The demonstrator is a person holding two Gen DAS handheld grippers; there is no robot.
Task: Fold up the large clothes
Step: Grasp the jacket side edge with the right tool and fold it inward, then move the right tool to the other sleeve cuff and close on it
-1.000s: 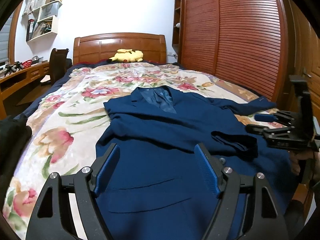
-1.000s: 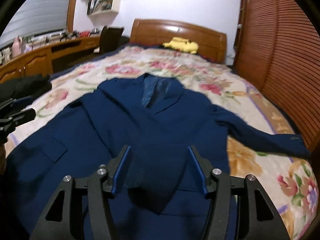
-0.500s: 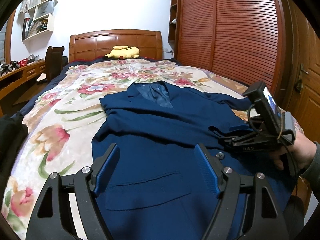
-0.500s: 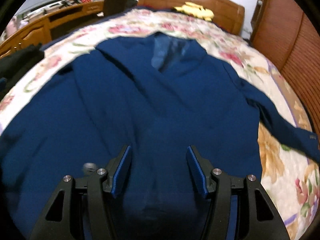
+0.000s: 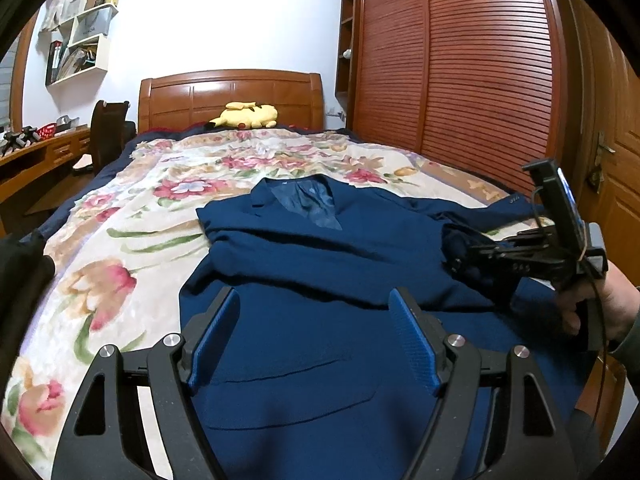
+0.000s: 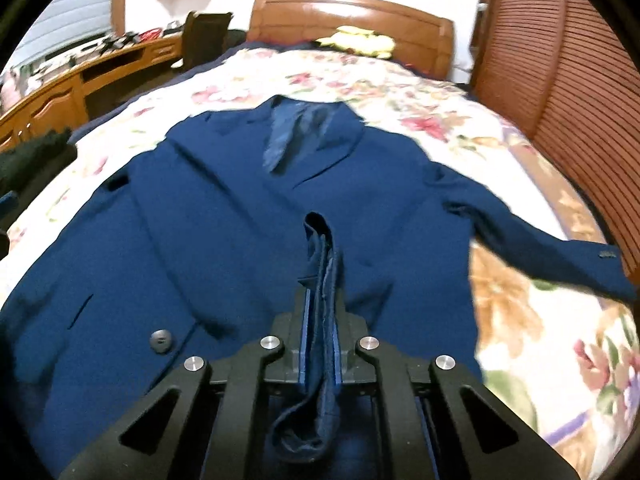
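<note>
Right gripper (image 6: pixel 320 276) clamped on a bunched fold of navy woven jacket (image 6: pixel 224 216); left gripper (image 5: pixel 316 336) apart above its smooth hem.

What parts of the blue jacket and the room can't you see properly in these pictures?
- Jacket hem: left wrist view, cut off by the bottom edge and the left gripper.
- Fabric pinched in the right gripper: right wrist view, which part of the jacket is unclear.
- Yellow plush toy: right wrist view, blurred.
- Shelf contents: left wrist view, too small.
</note>
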